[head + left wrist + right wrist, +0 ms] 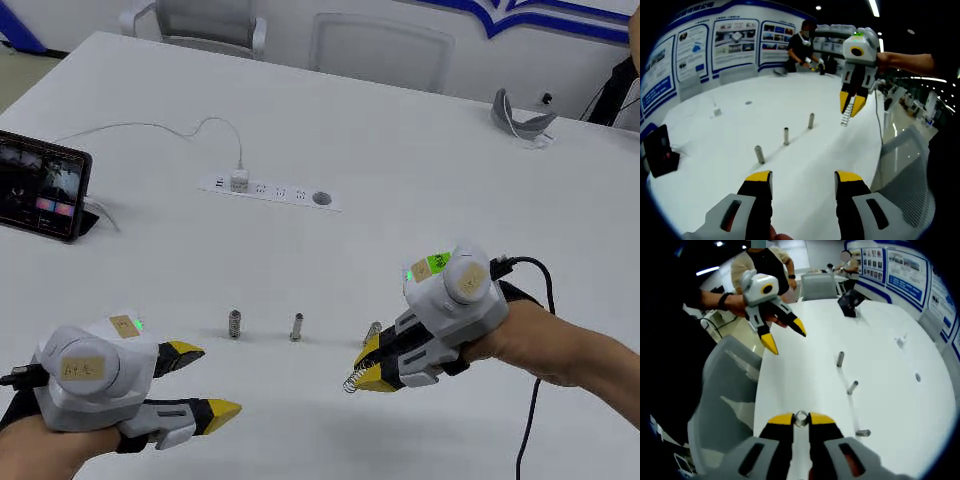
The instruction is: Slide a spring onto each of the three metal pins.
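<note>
The spring (352,380) is a short coil of thin bright wire. It is pinched near one end between the yellow tips of the right gripper (368,366), whose jaws are pressed together on it, and the rest of the coil pokes out past the tips.

Three short metal pins (297,326) stand upright in a row on the table (400,170), ahead of both grippers. The pin nearest the right jaws sits just behind their tips and is partly hidden in the head view. The pin farthest from those jaws looks thicker and banded, but it is too small to tell why.

The left gripper (204,379) has its jaws spread wide with nothing between them, well apart from the pins.

The left gripper view shows the spring side-on. It hangs down from the right tips with its coils distinct, near the far end of the pin row.

The right gripper view shows it end-on instead, as a small bright ring between the two tips with its length hidden. That view also shows the left gripper raised beyond the table edge.

The head view adds a power strip (270,190) and a tablet (40,185) beyond the pins.
</note>
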`<action>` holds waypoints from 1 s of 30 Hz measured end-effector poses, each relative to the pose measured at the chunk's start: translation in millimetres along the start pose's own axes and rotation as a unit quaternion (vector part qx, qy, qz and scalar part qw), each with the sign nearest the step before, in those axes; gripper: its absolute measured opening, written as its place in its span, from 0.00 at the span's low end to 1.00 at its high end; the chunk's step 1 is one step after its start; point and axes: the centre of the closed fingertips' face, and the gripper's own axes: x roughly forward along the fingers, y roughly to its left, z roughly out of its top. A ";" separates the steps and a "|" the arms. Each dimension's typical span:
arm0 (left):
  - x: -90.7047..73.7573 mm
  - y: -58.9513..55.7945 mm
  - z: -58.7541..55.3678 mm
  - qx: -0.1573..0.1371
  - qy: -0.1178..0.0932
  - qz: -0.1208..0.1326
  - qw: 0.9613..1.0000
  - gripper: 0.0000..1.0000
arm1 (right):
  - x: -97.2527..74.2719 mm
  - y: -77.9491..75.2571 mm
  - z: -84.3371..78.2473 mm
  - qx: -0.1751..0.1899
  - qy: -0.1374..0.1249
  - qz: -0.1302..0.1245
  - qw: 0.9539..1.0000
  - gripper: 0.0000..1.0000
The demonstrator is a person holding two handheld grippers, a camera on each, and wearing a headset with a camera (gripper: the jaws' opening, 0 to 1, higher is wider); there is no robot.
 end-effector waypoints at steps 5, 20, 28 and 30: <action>-4.1 4.1 -4.3 -0.007 0.002 0.009 1.000 0.55 | 5.5 -11.0 1.0 -0.004 0.005 -0.009 1.000 0.12; -23.4 23.5 -15.4 -0.034 0.004 0.055 0.998 0.64 | 19.3 -43.7 12.1 -0.017 0.010 -0.014 1.000 0.13; -38.5 31.4 -22.4 -0.051 0.000 0.074 0.996 0.67 | 24.8 -71.3 14.9 -0.009 0.010 -0.030 0.999 0.13; -40.7 32.2 -24.9 -0.054 0.001 0.078 0.996 0.67 | 27.4 -75.4 15.4 -0.010 0.012 -0.028 0.999 0.13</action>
